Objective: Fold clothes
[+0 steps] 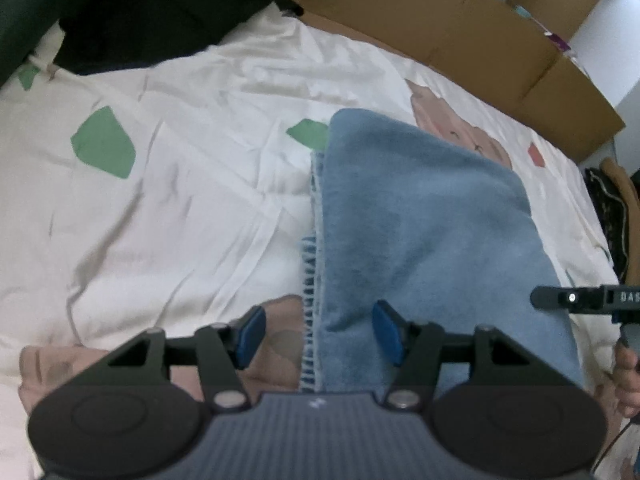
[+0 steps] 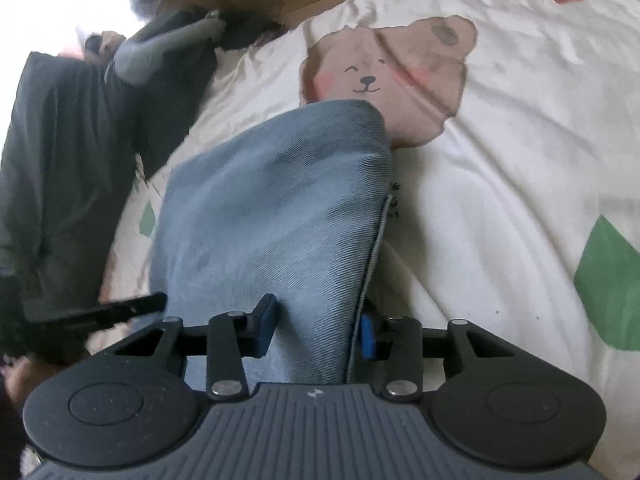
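A folded light blue denim garment (image 1: pixel 432 216), probably a pair of jeans, lies on a cream bedsheet printed with green patches and brown bear faces (image 1: pixel 192 184). It makes one long narrow strip that runs away from both cameras. Along its left edge in the left wrist view, a frayed white-and-blue hem sits under the top layer, so at least one fold is already made.

The left gripper (image 1: pixel 320 338) stands with its jaws released. Its blue pads (image 1: pixel 251 336) are well apart: one is over the bare sheet and the other over the denim, and the garment's left edge lies between them without being pressed. The right gripper (image 2: pixel 318 330) has the near end of the strip between its jaws. Both pads touch the cloth and the fabric narrows there, so I judge that it is grasping the denim, though not very tightly.

In my judgement the task is about halfway for this piece. The lengthwise fold seems done and the strip lies rather flat, with only soft wrinkles. What remains is probably to fold it across its length once or twice into a compact packet. A dark heap of clothing (image 2: pixel 68 160) lies at the far side of the bed, next to brown cardboard boxes (image 1: pixel 460 28), and may also wait for folding.
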Motion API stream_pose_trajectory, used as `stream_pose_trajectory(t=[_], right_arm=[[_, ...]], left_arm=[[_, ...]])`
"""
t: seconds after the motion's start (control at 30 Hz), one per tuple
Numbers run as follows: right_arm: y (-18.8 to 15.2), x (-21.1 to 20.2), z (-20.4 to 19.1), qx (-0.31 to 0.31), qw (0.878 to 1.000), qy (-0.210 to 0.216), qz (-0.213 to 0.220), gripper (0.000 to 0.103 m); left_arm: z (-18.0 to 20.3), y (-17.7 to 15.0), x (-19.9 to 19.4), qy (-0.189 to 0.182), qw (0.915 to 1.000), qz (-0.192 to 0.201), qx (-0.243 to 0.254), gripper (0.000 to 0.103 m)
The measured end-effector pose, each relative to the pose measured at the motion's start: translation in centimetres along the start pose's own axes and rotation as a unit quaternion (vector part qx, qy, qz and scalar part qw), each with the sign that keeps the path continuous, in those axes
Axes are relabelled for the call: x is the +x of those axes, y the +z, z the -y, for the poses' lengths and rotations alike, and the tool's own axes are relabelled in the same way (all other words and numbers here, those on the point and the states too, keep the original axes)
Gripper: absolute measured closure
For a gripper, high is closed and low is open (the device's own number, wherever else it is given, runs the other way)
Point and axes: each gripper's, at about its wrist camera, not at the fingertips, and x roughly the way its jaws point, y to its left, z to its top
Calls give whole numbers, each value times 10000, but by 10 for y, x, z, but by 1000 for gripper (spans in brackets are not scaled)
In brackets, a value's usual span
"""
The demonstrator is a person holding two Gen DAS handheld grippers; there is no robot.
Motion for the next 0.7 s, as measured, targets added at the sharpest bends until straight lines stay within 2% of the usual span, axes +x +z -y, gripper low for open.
stream_pose_trajectory(t=[0.07,0.13,0.2,0.23,0.27,0.33,0.57,0.7], right_arm=[[0,5,3,81,9999,48,-38,57],[1,12,5,123,9998,109,-74,56],[1,13,5,127,9998,114,-81,60],[1,11,5,138,9998,128,-74,69],[1,9,6,186,9997,167,-44,78],[1,2,6,238,9995,212,39,83],[7,-25,-11,-202,9992,-50,353,85],[10,-37,-8,-221,9987,-146,427,85]], left_arm=[[-2,0,1,-39,9999,-23,-106,39],[-8,1,1,-188,9988,-96,-431,41],[-16,0,3,-463,9958,-170,-778,48],[-19,0,4,-592,9942,-183,-879,55],[-17,0,4,-627,9943,-177,-847,57],[-13,2,4,-691,9944,-166,-782,63],[-4,5,8,-764,9942,-171,-736,63],[4,7,14,-885,9936,-156,-686,63]])
